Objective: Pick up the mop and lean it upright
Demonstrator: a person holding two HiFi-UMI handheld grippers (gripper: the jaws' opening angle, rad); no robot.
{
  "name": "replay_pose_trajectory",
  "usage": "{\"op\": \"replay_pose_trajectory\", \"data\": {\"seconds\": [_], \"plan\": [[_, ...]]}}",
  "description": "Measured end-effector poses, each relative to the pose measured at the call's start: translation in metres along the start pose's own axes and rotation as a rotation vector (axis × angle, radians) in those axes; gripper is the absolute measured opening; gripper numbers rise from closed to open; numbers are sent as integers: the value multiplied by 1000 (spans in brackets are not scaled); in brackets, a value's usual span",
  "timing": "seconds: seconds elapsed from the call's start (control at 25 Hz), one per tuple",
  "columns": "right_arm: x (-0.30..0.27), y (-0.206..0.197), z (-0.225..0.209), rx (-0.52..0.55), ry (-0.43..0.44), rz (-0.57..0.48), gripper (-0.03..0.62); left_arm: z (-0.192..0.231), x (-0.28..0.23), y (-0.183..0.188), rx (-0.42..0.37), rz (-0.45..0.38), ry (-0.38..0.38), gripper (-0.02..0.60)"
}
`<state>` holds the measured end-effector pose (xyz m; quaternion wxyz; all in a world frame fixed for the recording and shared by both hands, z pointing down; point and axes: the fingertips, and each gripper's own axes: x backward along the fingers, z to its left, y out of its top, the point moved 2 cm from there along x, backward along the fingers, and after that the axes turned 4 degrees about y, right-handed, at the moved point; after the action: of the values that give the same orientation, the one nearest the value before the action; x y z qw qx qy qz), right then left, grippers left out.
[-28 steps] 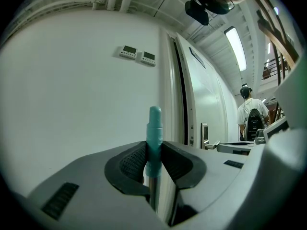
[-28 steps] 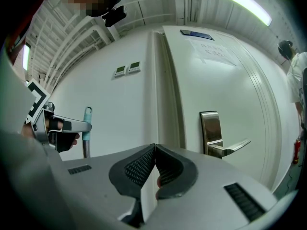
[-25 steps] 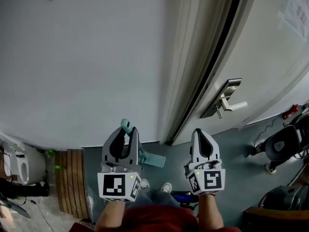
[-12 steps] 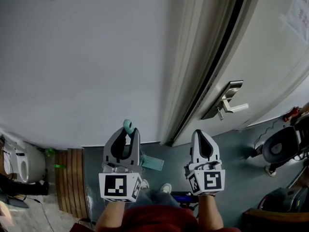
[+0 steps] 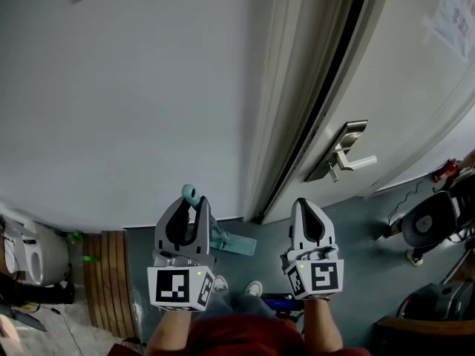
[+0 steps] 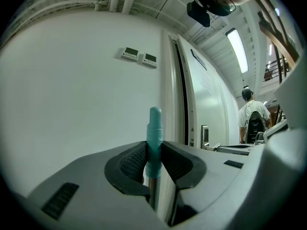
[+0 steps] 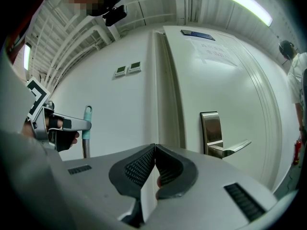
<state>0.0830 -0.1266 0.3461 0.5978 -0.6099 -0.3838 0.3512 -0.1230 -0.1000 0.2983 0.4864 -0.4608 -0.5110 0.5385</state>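
**A:** What sits nearest?

**B:** The two grippers, one in each of the person's hands, both pointing level at the wall. The left gripper (image 5: 191,205) is clamped on the mop (image 6: 154,128), which has a silver metal shaft, a teal plastic grip on top and a flat teal head. Its ribbed black pads (image 6: 131,166) press on the teal grip from both sides. The grip's rounded tip sticks up above them.

**A:** And the other one?

**B:** The right gripper (image 5: 305,206) has its jaws closed tip to tip, with nothing between them. It is to the right of the mop and apart from it.

**A:** So where does the mop stand?

**B:** Upright, close in front of the plain white wall (image 5: 133,110). The mop head (image 5: 231,243) lies on the grey-blue floor (image 5: 356,228) by the foot of the wall, just beyond the person's white shoes (image 5: 254,288). I can't tell whether the grip touches the wall.

**A:** What's around it?

**B:** Left of the feet, a brown slatted wooden board (image 5: 111,273) lies on the floor. Past it is a white machine (image 5: 26,254), too far in the corner to identify. Right of the mop come a white door frame (image 5: 293,87) and then a white door (image 5: 415,87) with a silver lever handle (image 5: 349,154).

**A:** Anything farther off?

**B:** Two small white control panels (image 6: 138,56) sit high on the wall. In the left gripper view, a person in a white shirt with a dark backpack (image 6: 253,121) stands well away, back turned.
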Motion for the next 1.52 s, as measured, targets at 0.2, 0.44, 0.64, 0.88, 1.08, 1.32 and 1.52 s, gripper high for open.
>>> {"op": "replay_pose_trajectory", "data": {"seconds": [0.2,0.44,0.64,0.88,1.08,1.32,1.52], "plan": [[4,3,2,3,-2,-4,17,-3,4,2,0,-2,-10,107],[7,4,4,5,0,-6,17,-8,7,-1,-8,7,-22,106],[7,4,7,9,5,-6,17,-9,8,-3,-17,11,-25,106],[1,3,15,4,17,-8,17,-8,7,-12,-23,22,-16,106],[-5,3,27,5,43,-9,17,-7,7,-20,-27,33,-9,107],[-3,-1,29,-1,43,0,17,-6,10,-27,-28,42,-5,106],[0,-6,29,-5,38,10,17,-9,11,-38,-28,54,-7,106]]}}
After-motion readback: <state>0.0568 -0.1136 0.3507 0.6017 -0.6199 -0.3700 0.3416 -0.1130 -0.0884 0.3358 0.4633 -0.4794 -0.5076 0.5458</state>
